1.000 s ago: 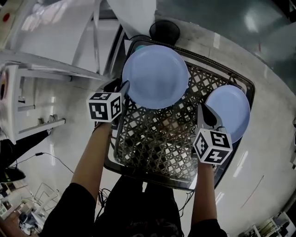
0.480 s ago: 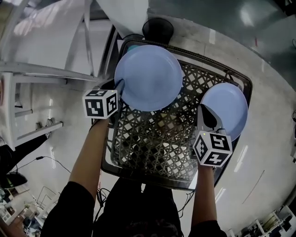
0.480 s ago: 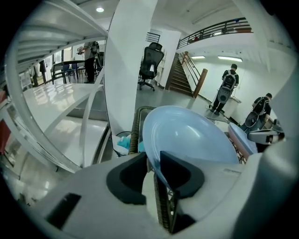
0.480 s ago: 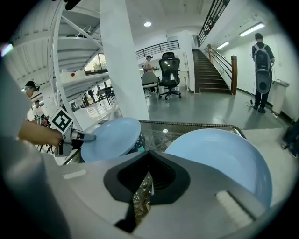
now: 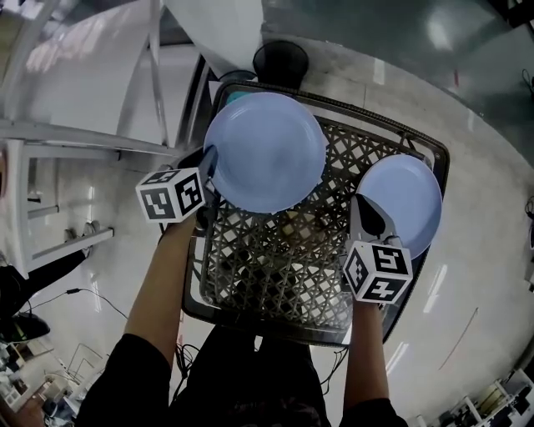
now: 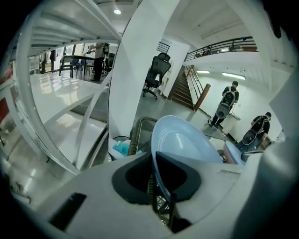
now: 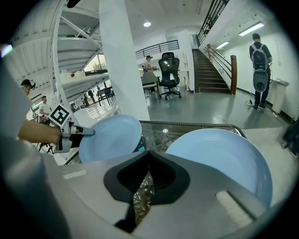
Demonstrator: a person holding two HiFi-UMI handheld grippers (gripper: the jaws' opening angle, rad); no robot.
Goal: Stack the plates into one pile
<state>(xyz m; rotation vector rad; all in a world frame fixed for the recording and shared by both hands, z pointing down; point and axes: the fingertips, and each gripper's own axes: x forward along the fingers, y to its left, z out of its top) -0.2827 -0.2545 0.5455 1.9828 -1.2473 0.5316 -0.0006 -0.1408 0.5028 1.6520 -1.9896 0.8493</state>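
Note:
Two light-blue plates are over a black wire basket (image 5: 284,258). The larger-looking left plate (image 5: 265,150) (image 6: 187,140) (image 7: 112,137) lies over the basket's far left corner. My left gripper (image 5: 209,160) (image 6: 153,161) is turned on its side with its jaws closing on this plate's left rim, which runs between them and touches them. The right plate (image 5: 405,200) (image 7: 224,158) sits over the basket's right edge. My right gripper (image 5: 360,207) (image 7: 147,156) is shut and empty, just left of that plate's rim.
The basket stands on a round pale table (image 5: 476,275). A black round object (image 5: 279,58) and a white pillar (image 5: 221,25) are beyond the basket. Something teal (image 6: 120,148) lies in the basket's far left corner. White railings (image 5: 75,133) run at the left.
The left gripper's jaws have come together on the left plate's rim. The plates, the basket and the right gripper keep their places relative to one another.

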